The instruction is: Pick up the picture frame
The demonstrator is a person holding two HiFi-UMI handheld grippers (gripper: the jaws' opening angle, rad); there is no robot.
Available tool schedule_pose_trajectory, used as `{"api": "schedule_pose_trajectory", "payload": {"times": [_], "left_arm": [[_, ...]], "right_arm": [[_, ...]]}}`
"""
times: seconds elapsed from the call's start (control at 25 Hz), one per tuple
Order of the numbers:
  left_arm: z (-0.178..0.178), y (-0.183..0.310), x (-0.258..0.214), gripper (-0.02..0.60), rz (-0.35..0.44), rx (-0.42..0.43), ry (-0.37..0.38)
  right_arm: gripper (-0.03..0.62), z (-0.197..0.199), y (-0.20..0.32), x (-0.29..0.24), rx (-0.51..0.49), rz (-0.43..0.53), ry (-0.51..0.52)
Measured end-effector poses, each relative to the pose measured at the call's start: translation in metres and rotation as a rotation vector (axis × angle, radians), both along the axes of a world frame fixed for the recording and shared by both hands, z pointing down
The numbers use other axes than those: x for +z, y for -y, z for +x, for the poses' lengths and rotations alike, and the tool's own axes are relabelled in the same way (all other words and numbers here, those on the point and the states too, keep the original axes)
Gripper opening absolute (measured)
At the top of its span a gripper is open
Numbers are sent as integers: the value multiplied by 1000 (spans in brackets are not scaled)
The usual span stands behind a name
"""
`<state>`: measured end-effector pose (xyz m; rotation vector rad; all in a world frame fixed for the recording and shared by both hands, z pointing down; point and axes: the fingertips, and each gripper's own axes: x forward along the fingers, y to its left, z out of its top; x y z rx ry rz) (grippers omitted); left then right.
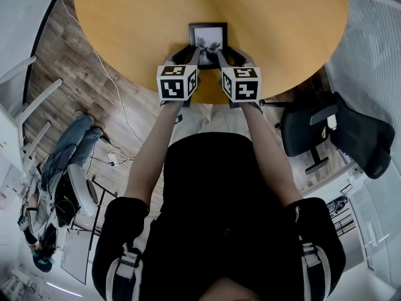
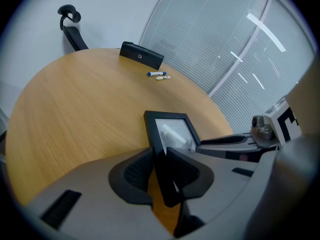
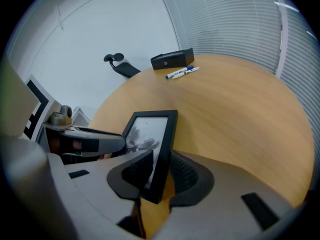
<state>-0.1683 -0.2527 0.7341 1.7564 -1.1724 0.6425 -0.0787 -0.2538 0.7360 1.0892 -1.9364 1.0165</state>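
Black rectangular picture frame point(image 1: 208, 39) lies straight ahead: left gripper point(image 2: 159, 156) clamps its left edge, right gripper point(image 3: 161, 166) its right.

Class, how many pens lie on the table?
2. A blue-marked pen and a white pen lie side by side near the black box, far across the table; others may be hidden.
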Motion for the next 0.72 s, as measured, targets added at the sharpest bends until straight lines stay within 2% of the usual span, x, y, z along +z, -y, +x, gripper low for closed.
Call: {"api": "schedule_pose_trajectory", "payload": {"times": [0.36, 0.72], "left_arm": [[-2, 7, -37, 92, 60, -8, 14], [0, 21, -104, 91, 194, -49, 13]], "right_arm": [[102, 1, 7, -34, 6, 54, -1], [98, 3, 27, -99, 4, 177, 27]]}}
